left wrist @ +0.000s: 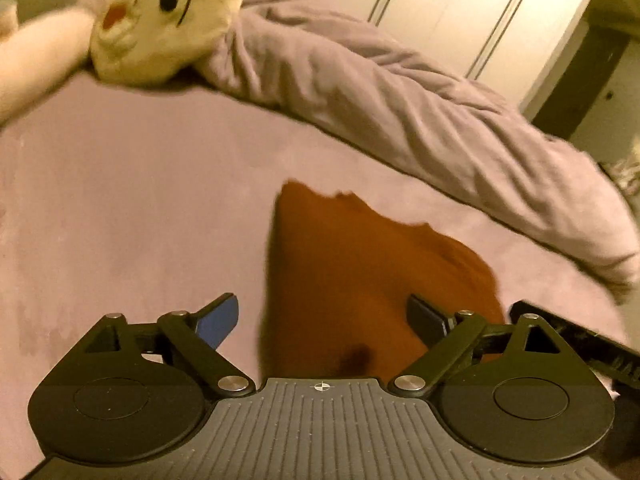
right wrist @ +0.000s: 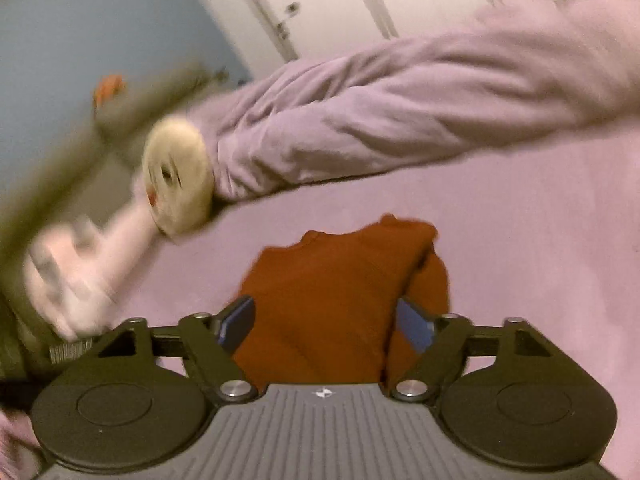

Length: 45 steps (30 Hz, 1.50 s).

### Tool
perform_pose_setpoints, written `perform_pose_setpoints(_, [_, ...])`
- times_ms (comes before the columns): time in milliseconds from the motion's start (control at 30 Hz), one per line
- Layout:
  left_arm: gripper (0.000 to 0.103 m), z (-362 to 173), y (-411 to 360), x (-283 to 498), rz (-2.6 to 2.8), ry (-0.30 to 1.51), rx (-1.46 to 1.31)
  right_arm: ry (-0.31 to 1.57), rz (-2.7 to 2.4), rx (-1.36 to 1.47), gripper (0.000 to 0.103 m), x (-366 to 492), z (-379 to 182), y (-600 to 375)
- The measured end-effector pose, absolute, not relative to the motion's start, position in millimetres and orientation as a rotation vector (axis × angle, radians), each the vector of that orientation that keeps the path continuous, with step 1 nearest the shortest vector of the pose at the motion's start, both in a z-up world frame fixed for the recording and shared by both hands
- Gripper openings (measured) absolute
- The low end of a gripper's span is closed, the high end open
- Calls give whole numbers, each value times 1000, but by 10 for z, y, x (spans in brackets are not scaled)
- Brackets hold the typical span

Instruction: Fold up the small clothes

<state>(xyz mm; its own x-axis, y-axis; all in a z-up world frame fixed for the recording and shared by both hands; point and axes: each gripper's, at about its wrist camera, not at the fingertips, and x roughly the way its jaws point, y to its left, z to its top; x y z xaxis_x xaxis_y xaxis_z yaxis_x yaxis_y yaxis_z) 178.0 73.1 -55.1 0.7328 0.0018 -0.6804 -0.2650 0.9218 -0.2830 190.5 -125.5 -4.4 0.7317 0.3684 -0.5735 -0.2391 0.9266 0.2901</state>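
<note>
Jaws spread on both grippers, nothing pinched.
Left wrist: left gripper (left wrist: 323, 320) above rust-orange garment (left wrist: 360, 276) on pink bedsheet (left wrist: 140, 200); plush toy (left wrist: 160, 20) beyond. Right wrist: right gripper (right wrist: 326, 326) over same garment (right wrist: 332, 292), folded; rumpled duvet (right wrist: 400, 120) behind.

From my left gripper (left wrist: 324, 320) the folded garment (left wrist: 360, 272) lies on the bed sheet (left wrist: 140, 200), ahead and slightly right, between the spread fingers; behind it the bunched duvet (left wrist: 400, 100) runs across the bed; the plush toy (left wrist: 160, 20) rests far left against the duvet's end; my right gripper (right wrist: 326, 324) hovers over the garment (right wrist: 332, 292); wardrobe doors (left wrist: 440, 0) stand behind the bed.
</note>
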Motion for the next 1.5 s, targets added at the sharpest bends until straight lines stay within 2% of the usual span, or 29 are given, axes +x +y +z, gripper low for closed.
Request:
perform_pose_setpoints(67, [93,-704,584,1965,191,794,-296,683,330,57,47,2067,-87,-970])
perform_pose_setpoints(167, [95,-976,442,2103,191,876,-208,730,278,-127,43,2242,-294,-715])
perform_pose_setpoints(300, [101,-1189,302,2186,176,872,-134,765,204,-318,44,2414,-616,-657])
perform_pose_setpoints(367, [103,-1239,261,2295,181,880,-135,768,206,-299,49,2556,-695,-732])
perform_pose_setpoints(400, [103,-1244,263,2318,181,885,-147,771,210,-292,56,2613,-706,-790])
perform_pose_setpoints(467, [103,-1214,256,2312,190,887,-154,793,210,-244,63,2732,-703,-877])
perform_pose_setpoints(500, [103,-1191,249,2283,191,881,-148,799,202,-227,81,2738,-716,-901])
perform_pose_setpoints(533, [103,-1165,250,2222,189,871,-146,798,169,-216,87,2741,-721,-950])
perform_pose_setpoints(800, [102,-960,234,1842,212,843,-247,750,119,-108,88,2235,-546,-1242])
perform_pose_setpoints(967, [102,-839,161,1631,236,841,-210,754,50,-233,88,2107,-544,-1208])
perform_pose_setpoints(1067, [102,-781,185,1478,229,851,-224,760,-12,-366,95,2163,-656,-1129])
perform_pose_setpoints(1133, [102,-747,224,1355,226,852,-233,747,-25,-403,96,2151,-662,-1115])
perform_pose_setpoints(1333, [103,-753,300,1036,264,853,-247,740,-20,-311,99,1787,-402,-1163])
perform_pose_setpoints(1500, [103,-815,309,919,279,914,-273,843,61,-247,99,1408,-408,-1126])
